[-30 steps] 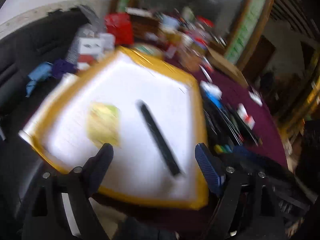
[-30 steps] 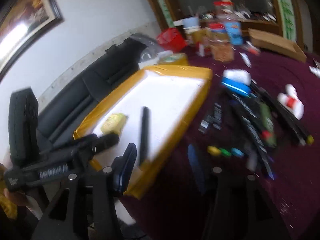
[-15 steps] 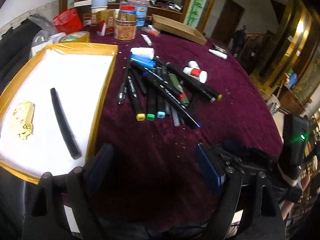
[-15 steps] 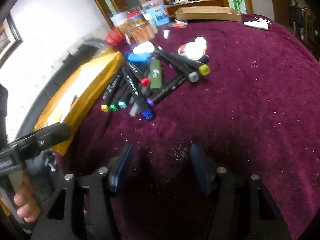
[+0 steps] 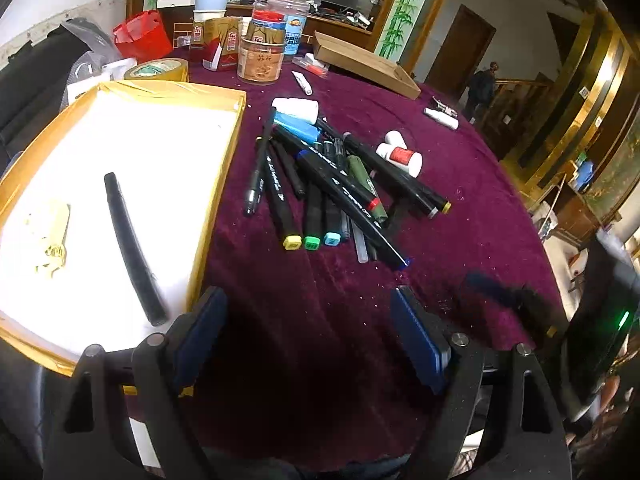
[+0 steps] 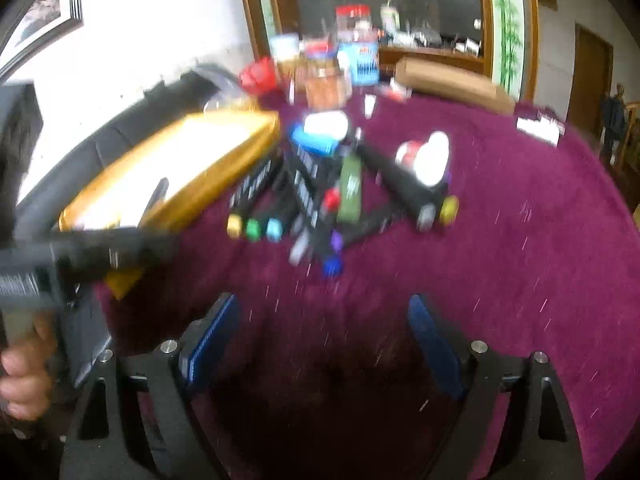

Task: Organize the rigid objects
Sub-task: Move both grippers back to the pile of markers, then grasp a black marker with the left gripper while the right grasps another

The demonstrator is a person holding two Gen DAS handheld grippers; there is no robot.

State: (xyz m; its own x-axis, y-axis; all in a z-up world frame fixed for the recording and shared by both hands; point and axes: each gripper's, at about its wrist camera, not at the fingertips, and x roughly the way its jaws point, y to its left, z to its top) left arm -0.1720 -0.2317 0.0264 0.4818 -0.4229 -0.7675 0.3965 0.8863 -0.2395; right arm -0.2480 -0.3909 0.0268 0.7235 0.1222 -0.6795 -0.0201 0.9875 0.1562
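Observation:
A heap of black markers (image 5: 332, 184) with coloured caps lies on the maroon tablecloth (image 5: 460, 216), beside a blue case (image 5: 298, 126) and white bottles (image 5: 400, 154). Left of it a yellow-rimmed tray (image 5: 218, 184) holds one black pen (image 5: 132, 248) and a pale yellow item (image 5: 50, 232). My left gripper (image 5: 308, 334) hovers open over bare cloth, short of the heap. In the blurred right wrist view my right gripper (image 6: 324, 340) is also open and empty, with the markers (image 6: 312, 196) and tray (image 6: 192, 168) ahead.
Jars and boxes (image 5: 260, 52), a tape roll (image 5: 158, 69), a red bag (image 5: 140, 40) and a flat cardboard box (image 5: 364, 65) crowd the table's far side. A black sofa (image 5: 36, 76) stands beyond the tray. A hand (image 6: 24, 376) holding the left gripper's body shows at left.
Both views have swung from the tray toward the marker heap on the right. Both grippers stay open and empty; the right one has moved nearer the heap.

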